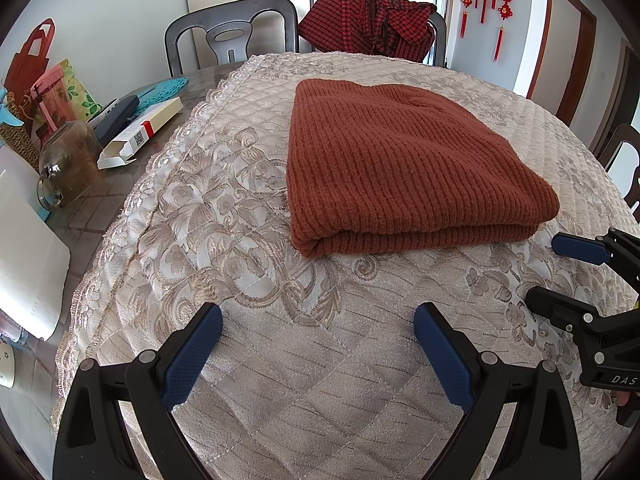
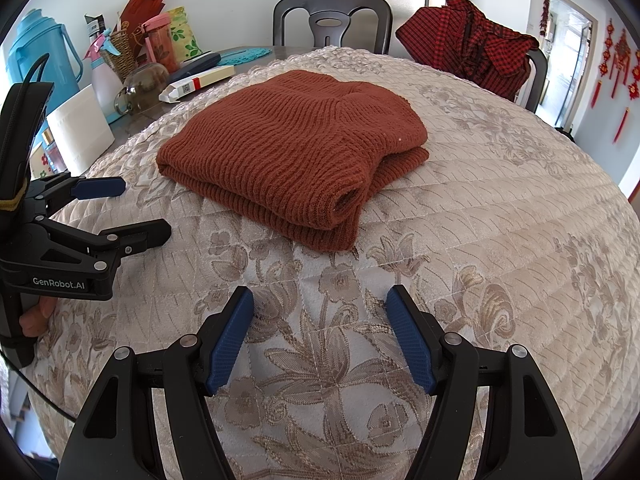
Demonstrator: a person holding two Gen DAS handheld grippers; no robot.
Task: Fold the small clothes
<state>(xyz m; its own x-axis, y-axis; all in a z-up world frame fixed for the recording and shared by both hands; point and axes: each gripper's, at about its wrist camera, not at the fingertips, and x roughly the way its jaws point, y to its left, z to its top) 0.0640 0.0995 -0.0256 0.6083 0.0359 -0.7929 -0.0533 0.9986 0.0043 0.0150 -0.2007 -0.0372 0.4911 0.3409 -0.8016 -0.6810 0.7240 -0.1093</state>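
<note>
A rust-brown ribbed knit sweater (image 1: 400, 164) lies folded in a neat rectangle on the quilted cream tablecloth (image 1: 280, 360); it also shows in the right wrist view (image 2: 296, 148). My left gripper (image 1: 318, 320) is open and empty, hovering above the cloth in front of the sweater; it also shows in the right wrist view (image 2: 134, 208). My right gripper (image 2: 320, 312) is open and empty, just in front of the sweater's near corner; it appears at the right edge of the left wrist view (image 1: 560, 272).
A red plaid garment (image 2: 472, 40) hangs over a chair at the back. A dark chair (image 2: 332, 20) stands behind the table. At the left are a glass jar (image 1: 68, 160), a white box (image 1: 140, 132), a paper roll (image 2: 80, 124) and a blue jug (image 2: 36, 56).
</note>
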